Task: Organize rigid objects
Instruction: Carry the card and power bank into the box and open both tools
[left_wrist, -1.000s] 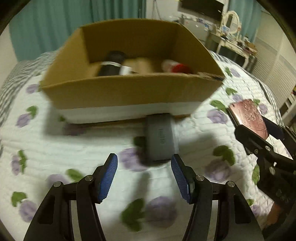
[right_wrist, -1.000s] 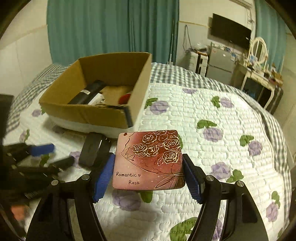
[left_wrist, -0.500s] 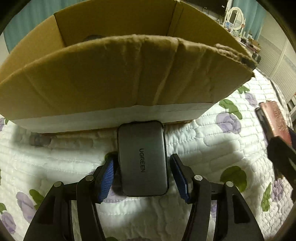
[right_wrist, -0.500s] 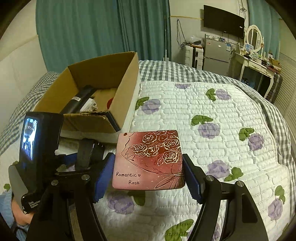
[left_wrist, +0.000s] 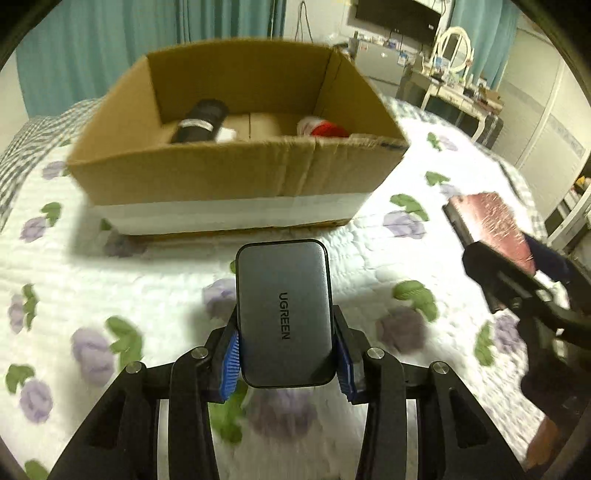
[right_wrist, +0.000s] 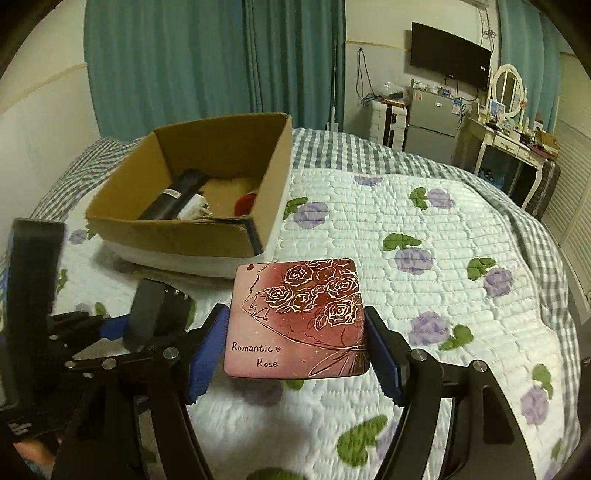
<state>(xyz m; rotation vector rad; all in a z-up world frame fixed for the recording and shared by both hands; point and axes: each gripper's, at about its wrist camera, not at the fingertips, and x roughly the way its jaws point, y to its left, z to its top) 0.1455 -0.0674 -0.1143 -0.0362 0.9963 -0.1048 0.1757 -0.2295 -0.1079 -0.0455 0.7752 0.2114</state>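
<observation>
My left gripper (left_wrist: 286, 363) is shut on a grey UGREEN power bank (left_wrist: 283, 310) and holds it above the quilt, in front of the open cardboard box (left_wrist: 229, 177). The box holds a black cylinder (left_wrist: 201, 122), a red-and-white item (left_wrist: 325, 129) and a white piece. My right gripper (right_wrist: 295, 354) is shut on a red "Romantic Rose" case (right_wrist: 299, 317), held above the quilt to the right of the box (right_wrist: 173, 232). The left gripper with the power bank (right_wrist: 144, 314) shows at the left in the right wrist view.
The box sits on a bed with a white quilt (right_wrist: 424, 236) printed with purple flowers. Teal curtains (right_wrist: 207, 62) hang behind. A fridge (right_wrist: 432, 118), a wall TV and a white dressing table (right_wrist: 513, 140) stand at the far right.
My left gripper moved in around the power bank by the box, shut on it, then lifted it and drew back. My right gripper kept holding the rose case with little motion.
</observation>
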